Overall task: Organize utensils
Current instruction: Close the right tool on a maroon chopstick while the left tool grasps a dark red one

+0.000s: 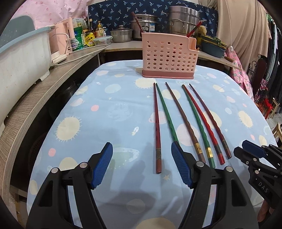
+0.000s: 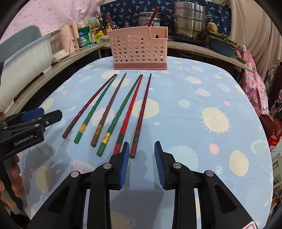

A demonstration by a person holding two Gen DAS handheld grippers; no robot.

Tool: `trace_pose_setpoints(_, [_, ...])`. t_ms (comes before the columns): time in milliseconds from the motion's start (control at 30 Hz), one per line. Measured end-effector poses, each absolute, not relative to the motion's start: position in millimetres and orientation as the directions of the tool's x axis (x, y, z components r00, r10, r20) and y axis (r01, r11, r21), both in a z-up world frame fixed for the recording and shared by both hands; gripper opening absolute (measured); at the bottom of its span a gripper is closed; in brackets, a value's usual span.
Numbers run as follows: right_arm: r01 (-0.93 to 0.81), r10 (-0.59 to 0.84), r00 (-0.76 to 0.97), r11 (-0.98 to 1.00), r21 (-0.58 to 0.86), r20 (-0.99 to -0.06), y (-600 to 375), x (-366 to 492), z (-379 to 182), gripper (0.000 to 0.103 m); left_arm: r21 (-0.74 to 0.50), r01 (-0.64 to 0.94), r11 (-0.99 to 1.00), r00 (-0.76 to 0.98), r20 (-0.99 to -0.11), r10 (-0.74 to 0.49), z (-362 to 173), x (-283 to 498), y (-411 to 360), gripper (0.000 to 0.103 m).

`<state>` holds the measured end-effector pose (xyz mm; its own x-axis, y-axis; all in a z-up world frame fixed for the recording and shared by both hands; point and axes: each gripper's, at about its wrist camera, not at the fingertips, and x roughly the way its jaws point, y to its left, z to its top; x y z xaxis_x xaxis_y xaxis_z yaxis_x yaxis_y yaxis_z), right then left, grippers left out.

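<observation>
Left gripper (image 1: 141, 164) sits nearest in its own view, blue pads spread wide w/ nothing between them, hanging over the space-print tablecloth (image 1: 98, 112). The butt end of the dark red chopstick (image 1: 157, 126) lies just past its right pad. Right gripper (image 2: 141, 163) – jaws part-way apart, narrower than the left, empty; the butt of the maroon chopstick (image 2: 141, 112) lies just ahead of the gap, at about 11 o'clock from it. A hand (image 2: 16, 178) on the left tool shows at 8 o'clock in the right view.

Six chopsticks lie in a loose fan at mid-table, butts toward the cameras, tips toward 12 o'clock. In the right view, left to right: dark red, green chopstick (image 2: 96, 107), brown chopstick (image 2: 110, 107), second green chopstick (image 2: 121, 112), bright red chopstick (image 2: 131, 112), maroon. The second green and bright red touch at the tips.

Beyond them, at 12 o'clock – the pink perforated utensil holder (image 2: 139, 49) stands upright near the table's far edge, w/ a red stick (image 2: 153, 16) poking up from it. Behind, steel pots (image 2: 189, 21) and bottles (image 2: 95, 31) crowd a counter.
</observation>
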<state>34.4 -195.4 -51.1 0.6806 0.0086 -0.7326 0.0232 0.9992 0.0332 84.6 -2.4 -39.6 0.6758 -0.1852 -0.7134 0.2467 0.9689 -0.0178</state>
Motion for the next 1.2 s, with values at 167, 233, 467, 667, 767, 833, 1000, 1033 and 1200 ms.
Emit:
trace_pose_setpoints(167, [0.031, 0.012, 0.675, 0.998, 0.045, -0.738, -195.7, 45.8, -53.0, 0.029, -0.017, 0.256, 0.967, 0.669, -0.719, -0.189, -44.4, 89.7, -5.2, 0.065])
trace_pose_setpoints(233, [0.032, 0.014, 0.675, 0.998, 0.048, -0.737, -195.1, 49.1, -52.9, 0.029, -0.016, 0.256, 0.966, 0.664, -0.724, -0.188, -47.0, 91.6, -6.4, 0.065])
trace_pose_setpoints(467, [0.03, 0.02, 0.662, 0.998, 0.053, -0.749, -192.4, 55.2, -58.1, 0.026, -0.017, 0.271, 0.963, 0.649, -0.735, -0.196, -55.0, 94.0, -10.0, 0.065])
trace_pose_setpoints(667, [0.026, 0.026, 0.649, 0.998, 0.057, -0.76, -191.2, 55.4, -63.0, 0.016, -0.015, 0.266, 0.964, 0.639, -0.746, -0.188, -61.3, 96.7, -9.6, 0.065])
trace_pose_setpoints(767, [0.028, 0.027, 0.643, 0.998, 0.059, -0.765, -192.4, 54.6, -66.0, 0.014, -0.014, 0.268, 0.963, 0.632, -0.752, -0.187, -63.5, 98.4, -10.1, 0.062])
trace_pose_setpoints(833, [0.031, 0.027, 0.639, 0.998, 0.061, -0.768, -193.7, 54.4, -68.0, 0.012, -0.013, 0.272, 0.962, 0.625, -0.758, -0.187, -65.6, 100.4, -11.1, 0.058])
trace_pose_setpoints(1000, [0.033, 0.03, 0.64, 0.997, 0.067, -0.768, -195.2, 53.5, -68.7, 0.009, -0.028, 0.283, 0.959, 0.599, -0.776, -0.2, -71.2, 103.2, -12.2, 0.041])
trace_pose_setpoints(1033, [0.033, 0.032, 0.64, 0.997, 0.068, -0.768, -195.6, 53.4, -68.6, 0.009, -0.032, 0.283, 0.959, 0.594, -0.779, -0.201, -72.2, 103.9, -12.0, 0.04])
trace_pose_setpoints(1200, [0.036, 0.033, 0.639, 0.997, 0.073, -0.768, -197.1, 53.5, -68.7, 0.008, -0.025, 0.292, 0.956, 0.594, -0.779, -0.202, -72.2, 103.2, -13.8, 0.03])
